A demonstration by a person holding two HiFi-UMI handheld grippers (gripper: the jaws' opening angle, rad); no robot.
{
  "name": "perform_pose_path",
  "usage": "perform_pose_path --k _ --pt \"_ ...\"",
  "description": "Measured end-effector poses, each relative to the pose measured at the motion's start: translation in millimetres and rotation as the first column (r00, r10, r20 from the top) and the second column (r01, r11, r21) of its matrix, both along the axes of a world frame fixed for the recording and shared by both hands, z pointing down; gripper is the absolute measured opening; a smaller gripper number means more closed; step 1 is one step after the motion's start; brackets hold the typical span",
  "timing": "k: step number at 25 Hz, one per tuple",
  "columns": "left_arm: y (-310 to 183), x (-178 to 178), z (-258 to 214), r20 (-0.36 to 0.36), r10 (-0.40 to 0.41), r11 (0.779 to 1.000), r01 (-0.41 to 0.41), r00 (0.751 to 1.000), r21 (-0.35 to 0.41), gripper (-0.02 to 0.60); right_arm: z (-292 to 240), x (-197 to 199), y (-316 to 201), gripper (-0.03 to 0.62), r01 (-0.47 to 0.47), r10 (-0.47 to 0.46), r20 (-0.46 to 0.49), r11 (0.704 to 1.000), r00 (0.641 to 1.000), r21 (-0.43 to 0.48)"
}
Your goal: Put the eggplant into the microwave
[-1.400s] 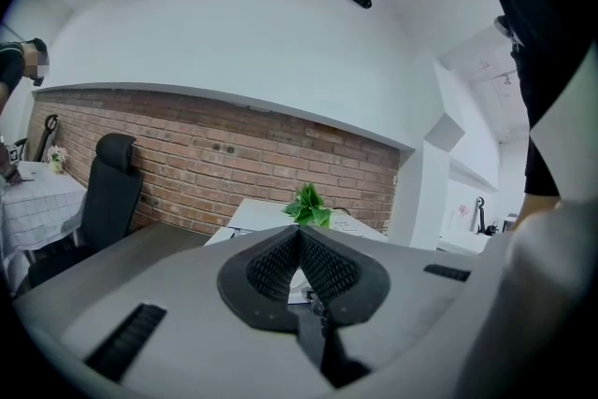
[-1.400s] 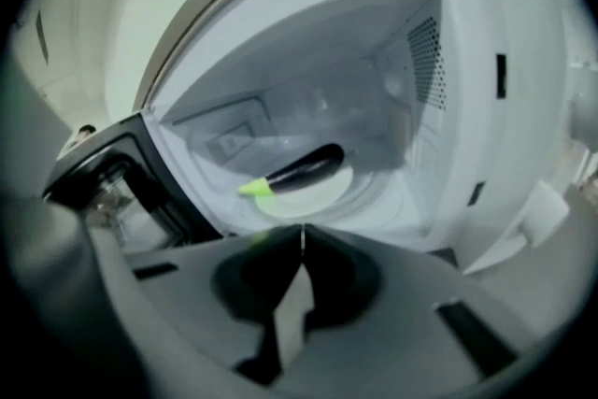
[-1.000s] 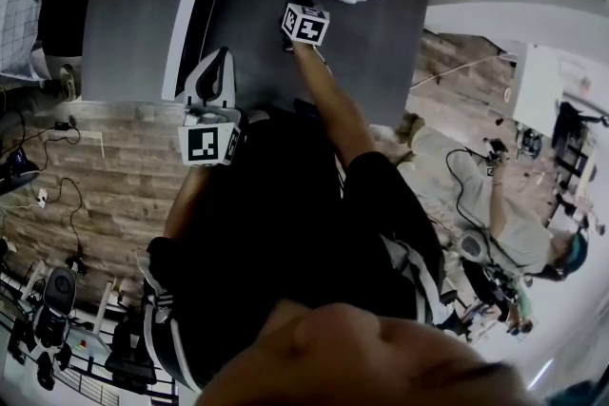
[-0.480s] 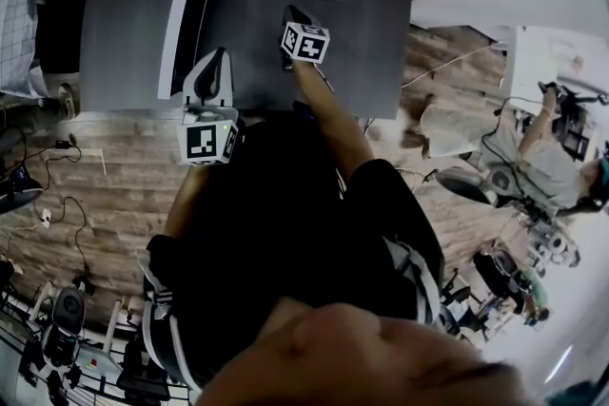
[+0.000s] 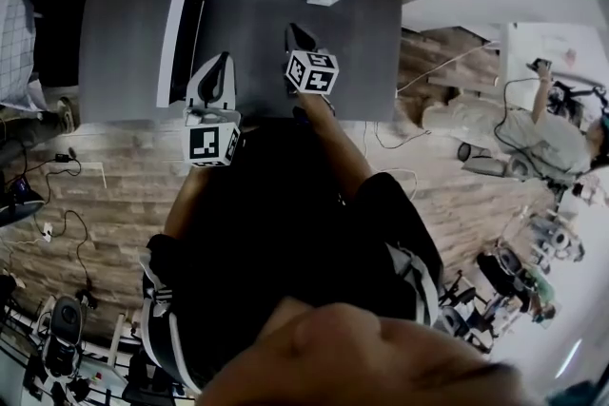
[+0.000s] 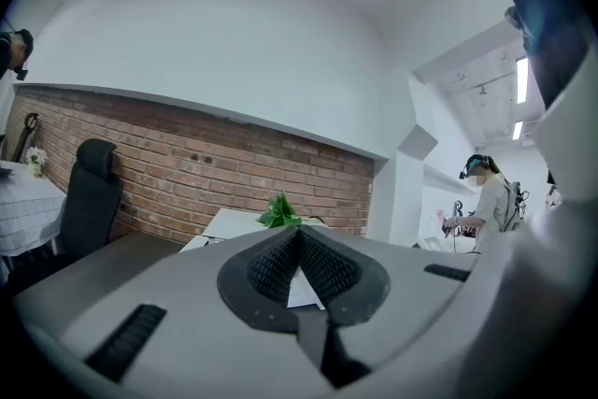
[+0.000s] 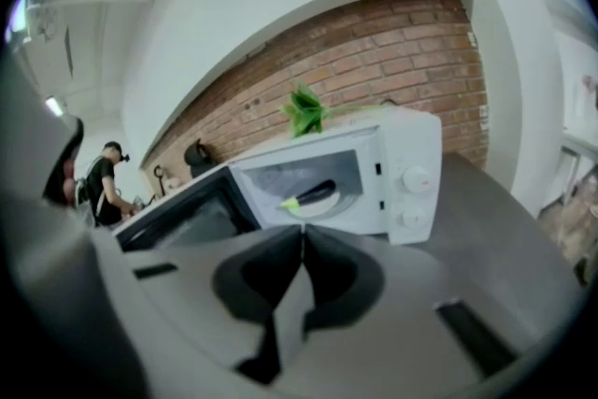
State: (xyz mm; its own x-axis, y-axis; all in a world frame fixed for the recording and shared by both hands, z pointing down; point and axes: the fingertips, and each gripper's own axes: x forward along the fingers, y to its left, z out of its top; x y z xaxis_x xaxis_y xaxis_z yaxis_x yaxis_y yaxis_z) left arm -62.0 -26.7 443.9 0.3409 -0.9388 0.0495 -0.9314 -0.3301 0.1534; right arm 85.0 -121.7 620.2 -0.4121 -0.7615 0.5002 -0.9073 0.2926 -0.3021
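Eggplant (image 7: 316, 194) lies inside open microwave (image 7: 411, 154) at 12 o'clock. Right hand-held gripper (image 7: 302, 234) and left hand-held gripper (image 6: 299, 234) are closed and empty, so delivery is judged complete.

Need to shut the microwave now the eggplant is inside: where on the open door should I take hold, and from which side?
Take the door by its free outer edge, farthest from the hinge, fingers astride the thin panel, coming from the front. It stands swung out leftward of the microwave's cavity in the right gripper view, so the left gripper seems nearest.
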Motion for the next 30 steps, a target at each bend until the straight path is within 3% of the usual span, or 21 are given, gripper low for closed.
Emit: perform_pose_path --k 9,20,30 --pt "-3 0 -1 -0.001 0.009 1.000 -0.009 1.000 0.005 0.034 -62 3 34 0.032 0.015 -0.019 0.035 0.995 0.999 0.102" --pt "-2 -3 6 -0.001 0.006 1.000 -0.006 1.000 -0.010 0.034 -133 -11 91 0.034 0.099 -0.092 -0.039 0.958 0.995 0.268" --pt "-2 3 7 0.012 0.031 1.000 -0.031 0.999 -0.003 0.034 -147 -7 103 0.032 0.078 -0.082 0.001 0.948 0.997 0.310"
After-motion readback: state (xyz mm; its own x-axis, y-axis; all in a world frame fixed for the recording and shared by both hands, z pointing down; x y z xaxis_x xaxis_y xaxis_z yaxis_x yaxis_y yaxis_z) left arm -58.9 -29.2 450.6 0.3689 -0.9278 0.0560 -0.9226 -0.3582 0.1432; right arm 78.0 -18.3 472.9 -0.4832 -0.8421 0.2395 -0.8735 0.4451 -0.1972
